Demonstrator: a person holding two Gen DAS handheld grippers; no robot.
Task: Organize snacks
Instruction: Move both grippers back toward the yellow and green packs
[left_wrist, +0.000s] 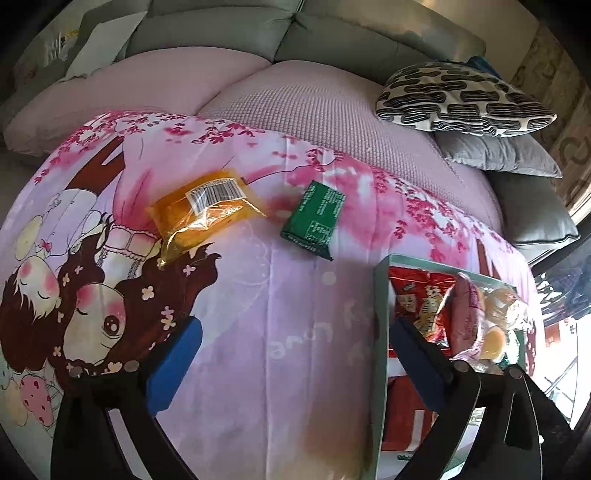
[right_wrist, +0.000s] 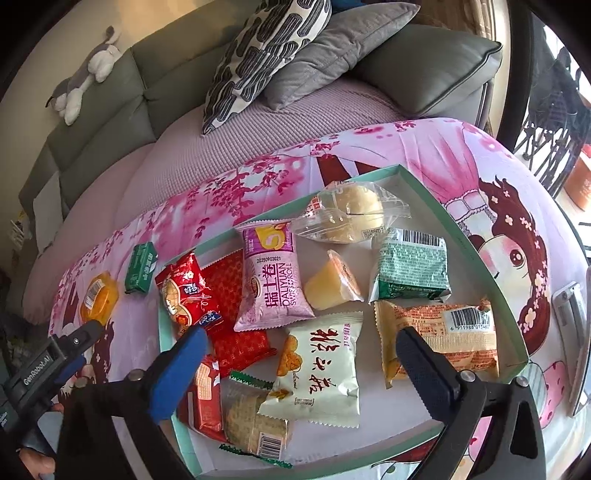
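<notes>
Pink cartoon-print bedding (left_wrist: 280, 332) covers the sofa. Ahead and left of the left gripper (left_wrist: 295, 354), spread wide and empty, lie an orange packet (left_wrist: 207, 210) and a green box (left_wrist: 314, 218). Under the right gripper (right_wrist: 301, 365), likewise released, the mint tray (right_wrist: 476, 243) holds the snacks (right_wrist: 325, 373).

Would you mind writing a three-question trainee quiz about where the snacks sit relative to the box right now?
1. True or false: the green packet lies inside the shallow box.
2. Which snack lies beside the green packet on the blanket? A) orange packet B) white packet C) pink Swiss roll
3. Fill in: both the left gripper and the right gripper are ____ and hold nothing.

Key: 1 false; 2 A; 3 open.
</notes>
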